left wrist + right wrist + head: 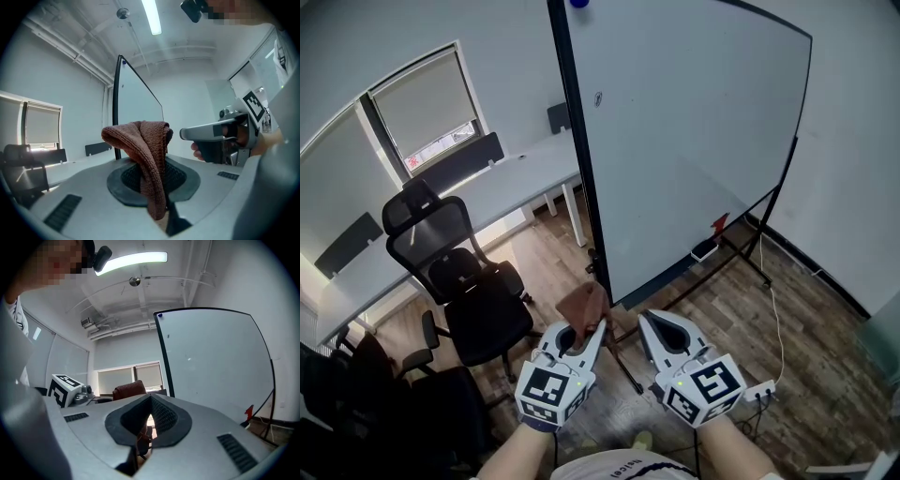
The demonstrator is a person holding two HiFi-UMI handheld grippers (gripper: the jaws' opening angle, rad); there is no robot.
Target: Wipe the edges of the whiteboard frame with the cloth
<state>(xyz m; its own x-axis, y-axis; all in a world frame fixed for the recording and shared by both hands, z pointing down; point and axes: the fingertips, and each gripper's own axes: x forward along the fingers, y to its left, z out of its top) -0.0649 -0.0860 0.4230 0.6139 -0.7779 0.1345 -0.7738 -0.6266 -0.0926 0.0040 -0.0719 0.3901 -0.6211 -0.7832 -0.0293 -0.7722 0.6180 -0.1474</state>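
A white whiteboard [694,141] on a rolling stand rises ahead of me, its black left frame edge [581,169] running from top to floor. My left gripper [596,330] is shut on a brown cloth [585,304], held low near the bottom of that edge without touching it. In the left gripper view the cloth [147,159] drapes over the closed jaws, with the frame edge [116,112] behind. My right gripper [645,319] sits beside it, shut, with nothing in it. The right gripper view shows the whiteboard [215,362] and the cloth [127,391] off to the left.
A black office chair [455,281] stands left of the board, in front of a long white desk [516,178]. A red item [719,223] rests on the board's tray. A power strip [705,249] and cable lie on the wooden floor by the stand's legs.
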